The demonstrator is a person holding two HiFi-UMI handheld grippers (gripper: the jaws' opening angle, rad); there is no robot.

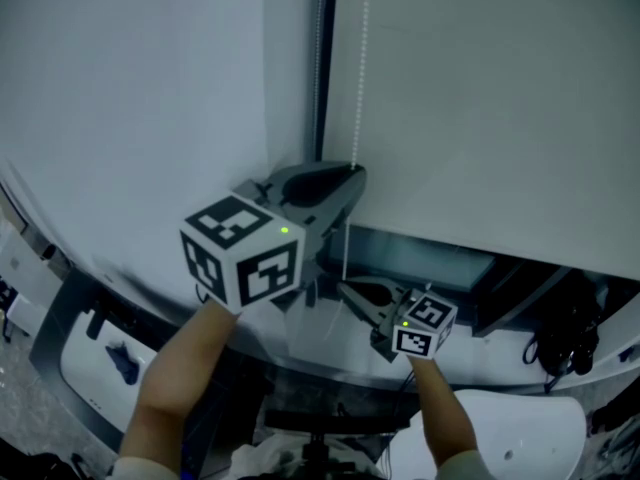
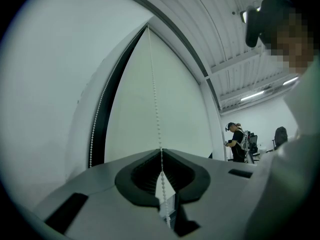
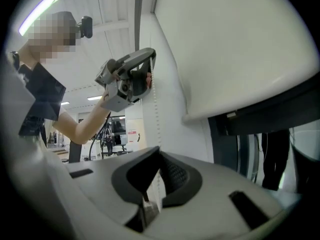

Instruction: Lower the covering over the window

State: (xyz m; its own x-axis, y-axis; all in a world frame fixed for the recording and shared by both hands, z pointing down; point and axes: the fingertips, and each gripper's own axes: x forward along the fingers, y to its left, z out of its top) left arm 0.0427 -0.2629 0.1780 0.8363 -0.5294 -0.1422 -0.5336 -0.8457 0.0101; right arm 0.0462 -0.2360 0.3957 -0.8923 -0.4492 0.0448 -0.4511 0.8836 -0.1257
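Left tongs (image 1: 350, 176), center frame, pinched tight on chain (image 1: 362, 68); right tongs (image 1: 347, 286) just below, clamped on it too. Blind (image 1: 490, 108) covers upper right, window (image 1: 420, 258) showing underneath.

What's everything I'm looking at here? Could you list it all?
roller blind: one, white, partly lowered over the window.
bead chain: two strands, white, along the blind's left edge.
window frame: one, dark, behind the bead chain.
wall: one, white, left.
bystander: one, dark clothes, far off in left gripper view.
left gripper: one, grey, jaws shut on bead chain, higher.
right gripper: one, grey, jaws shut on bead chain, lower.
marker cubes: two, black-and-white, one per gripper.
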